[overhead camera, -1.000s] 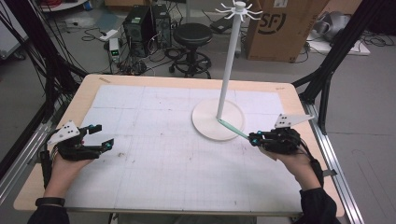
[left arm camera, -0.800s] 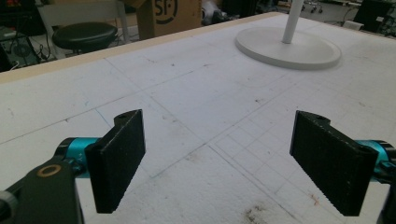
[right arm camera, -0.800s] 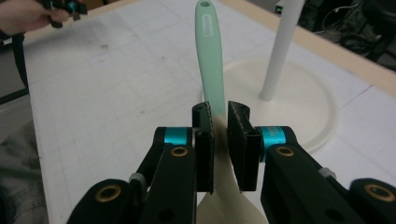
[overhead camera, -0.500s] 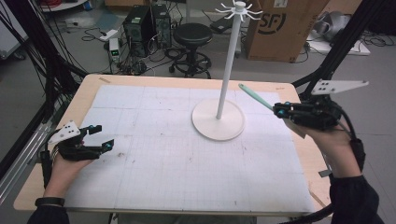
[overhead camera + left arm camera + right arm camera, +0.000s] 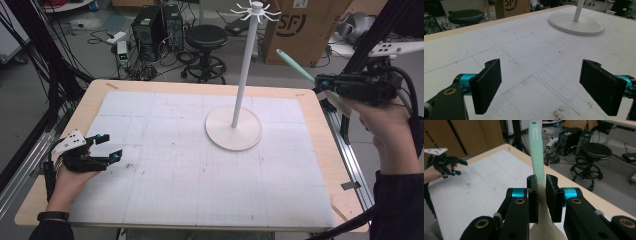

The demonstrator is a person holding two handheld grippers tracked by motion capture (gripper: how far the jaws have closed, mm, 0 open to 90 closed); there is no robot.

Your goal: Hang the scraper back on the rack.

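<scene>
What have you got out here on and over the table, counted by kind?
White hook stand: 1
Mint-handled utensil, clamped in the right gripper: 1
Hand-held grippers, counting the left gripper with its jaws apart: 2
Total: 4

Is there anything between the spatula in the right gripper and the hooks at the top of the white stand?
Nothing visible. The right gripper holds the spatula by its neck, handle pointing toward the hooks of the stand, with open air between them. The left gripper sits open, far across the table.
</scene>
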